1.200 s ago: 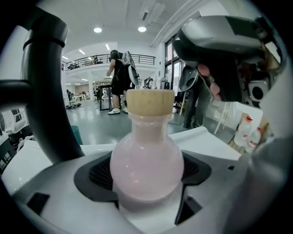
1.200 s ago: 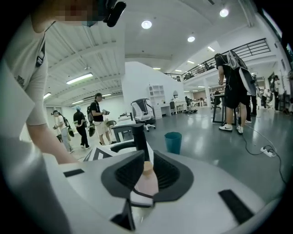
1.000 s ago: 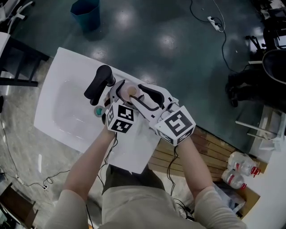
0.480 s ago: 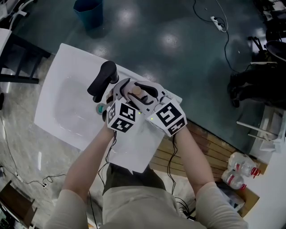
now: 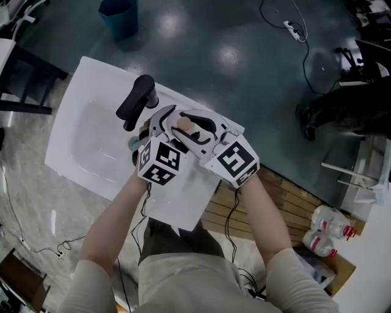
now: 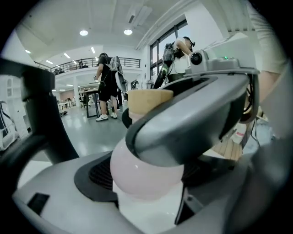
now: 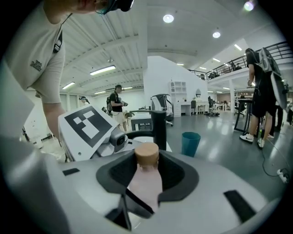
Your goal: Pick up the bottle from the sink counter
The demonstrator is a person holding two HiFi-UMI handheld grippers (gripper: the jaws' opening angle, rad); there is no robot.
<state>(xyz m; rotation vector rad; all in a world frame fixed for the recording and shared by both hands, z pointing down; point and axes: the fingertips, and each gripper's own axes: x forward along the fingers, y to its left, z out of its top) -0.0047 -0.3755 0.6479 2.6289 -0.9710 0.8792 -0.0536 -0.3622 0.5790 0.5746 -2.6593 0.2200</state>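
Step in hand: grasp; lift not yet begun, I judge.
- Bottle [image 5: 180, 124]: pink, cork-colour cap, upright, over sink counter [image 5: 183, 205], just beside black faucet [image 5: 135, 104].
- Left gripper [image 6: 146, 183]: seems clamped on round body.
- Right gripper [image 7: 146, 180]: jaws wide and closing, bottle neck between them, pads not pressing.
- Next: finish squeeze evenly, then lift straight up, clear of faucet.
- Counter white, glossy. Floor [image 5: 232, 55] dark, shiny. Teal bin [image 5: 117, 17] well apart.

The pink bottle [image 6: 137, 178] sat between the left gripper's [image 6: 146, 203] jaws, touching its dark pads [image 6: 98, 173]. The right gripper's [image 6: 183, 125] grey jaw crossed in front of it, under the tan cap [image 6: 147, 100].
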